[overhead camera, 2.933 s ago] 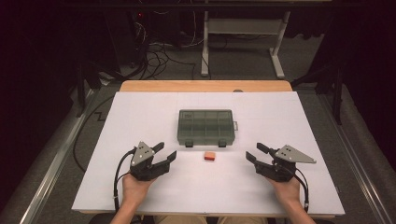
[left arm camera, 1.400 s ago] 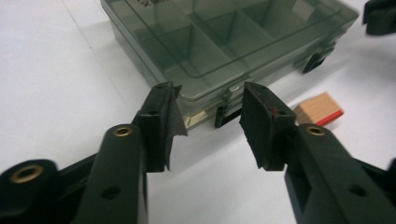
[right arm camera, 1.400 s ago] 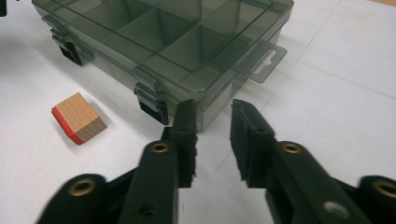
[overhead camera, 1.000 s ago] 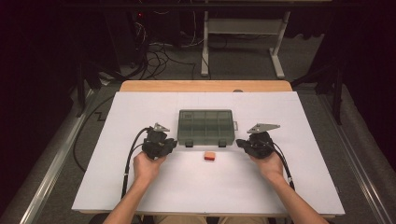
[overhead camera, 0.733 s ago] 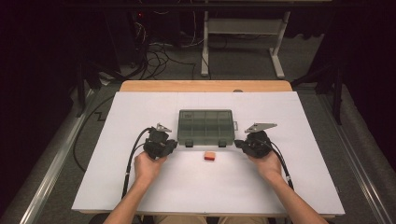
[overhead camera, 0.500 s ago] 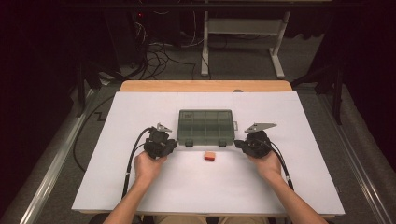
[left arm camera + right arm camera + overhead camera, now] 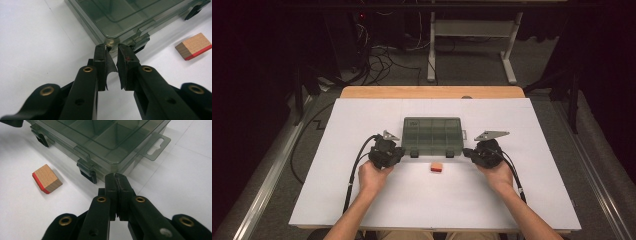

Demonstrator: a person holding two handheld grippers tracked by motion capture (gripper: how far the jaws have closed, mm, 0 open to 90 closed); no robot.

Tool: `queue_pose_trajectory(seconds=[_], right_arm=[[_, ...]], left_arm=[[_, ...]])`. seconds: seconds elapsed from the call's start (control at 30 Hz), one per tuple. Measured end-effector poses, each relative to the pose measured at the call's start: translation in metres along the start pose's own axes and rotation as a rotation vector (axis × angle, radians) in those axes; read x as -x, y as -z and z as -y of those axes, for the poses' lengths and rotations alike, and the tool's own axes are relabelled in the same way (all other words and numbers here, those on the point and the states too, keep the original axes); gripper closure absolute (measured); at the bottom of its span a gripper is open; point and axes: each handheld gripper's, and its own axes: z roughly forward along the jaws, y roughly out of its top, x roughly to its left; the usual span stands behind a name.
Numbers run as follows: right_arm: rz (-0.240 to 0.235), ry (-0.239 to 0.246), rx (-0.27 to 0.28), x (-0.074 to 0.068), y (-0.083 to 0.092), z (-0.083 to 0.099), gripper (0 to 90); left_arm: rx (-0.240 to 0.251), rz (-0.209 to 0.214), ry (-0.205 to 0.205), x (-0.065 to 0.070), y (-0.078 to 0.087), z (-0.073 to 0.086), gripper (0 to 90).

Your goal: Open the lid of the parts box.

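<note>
Box (image 7: 432, 133) corners at both fingers' tips (image 7: 124, 51)

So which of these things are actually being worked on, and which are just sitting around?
Likely part of the job:
- grey compartment box, lid shut, both latches down
- left claw at its near left corner, slightly open
- right claw at its near right corner, shut
- wooden block with a red face, just in front of the box

Just lying about:
- cables on the floor
- white table frame behind

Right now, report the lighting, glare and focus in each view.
High view: white table brightly lit, surroundings dark, picture soft. Left gripper view: pale reflections on the organizer box lid; near fingers blurred. Right gripper view: wooden block sharp, casting a soft shadow.
</note>
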Motion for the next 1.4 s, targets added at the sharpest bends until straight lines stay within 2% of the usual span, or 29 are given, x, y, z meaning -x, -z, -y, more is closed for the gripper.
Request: queue_pose_trajectory(seconds=[0.13, 0.3, 0.4, 0.5, 0.57, 0.63, 0.7, 0.77, 0.9, 1.03, 1.2, 1.3, 1.4], right_arm=[[0.001, -0.005, 0.022, -0.001, 0.003, -0.002, 85.6], [0.004, -0.014, 0.067, -0.003, 0.008, -0.01, 82.7], [0.004, -0.012, 0.095, -0.002, 0.012, -0.015, 82.6], [0.005, -0.02, 0.11, -0.001, 0.016, -0.02, 82.5], [0.007, -0.021, 0.12, -0.001, 0.018, -0.023, 81.9], [0.008, -0.013, 0.122, -0.001, 0.018, -0.026, 81.0], [0.036, 0.01, 0.111, -0.001, 0.018, -0.028, 79.6], [0.067, 0.032, 0.087, 0.001, 0.015, -0.029, 78.8], [0.077, -0.021, 0.05, 0.01, 0.005, -0.031, 78.1], [0.071, -0.057, 0.028, 0.013, -0.006, -0.039, 76.0], [0.09, -0.097, -0.015, 0.017, -0.021, -0.049, 72.7], [0.105, -0.117, -0.05, 0.019, -0.029, -0.052, 71.4], [0.111, -0.135, -0.056, 0.021, -0.033, -0.053, 71.3]], left_arm=[[0.013, -0.006, -0.002, 0.0, 0.002, -0.002, 73.4], [0.019, -0.078, -0.028, 0.001, 0.004, -0.013, 55.1], [0.019, -0.101, -0.036, 0.001, 0.005, -0.02, 47.3], [0.021, -0.124, -0.056, 0.002, 0.005, -0.025, 43.4], [0.025, -0.137, -0.055, 0.001, 0.005, -0.029, 42.1], [0.045, -0.131, -0.05, 0.001, 0.007, -0.032, 40.9], [0.075, -0.123, -0.054, 0.001, 0.009, -0.036, 40.7], [0.079, -0.128, -0.073, 0.002, 0.012, -0.039, 40.7], [0.101, -0.125, -0.082, 0.001, 0.013, -0.046, 40.7], [0.113, -0.101, -0.061, -0.002, 0.01, -0.05, 40.9], [0.119, -0.1, -0.061, -0.002, 0.01, -0.055, 42.1], [0.137, -0.077, -0.043, -0.005, 0.012, -0.058, 42.2], [0.145, -0.065, -0.035, -0.008, 0.013, -0.06, 42.3]])
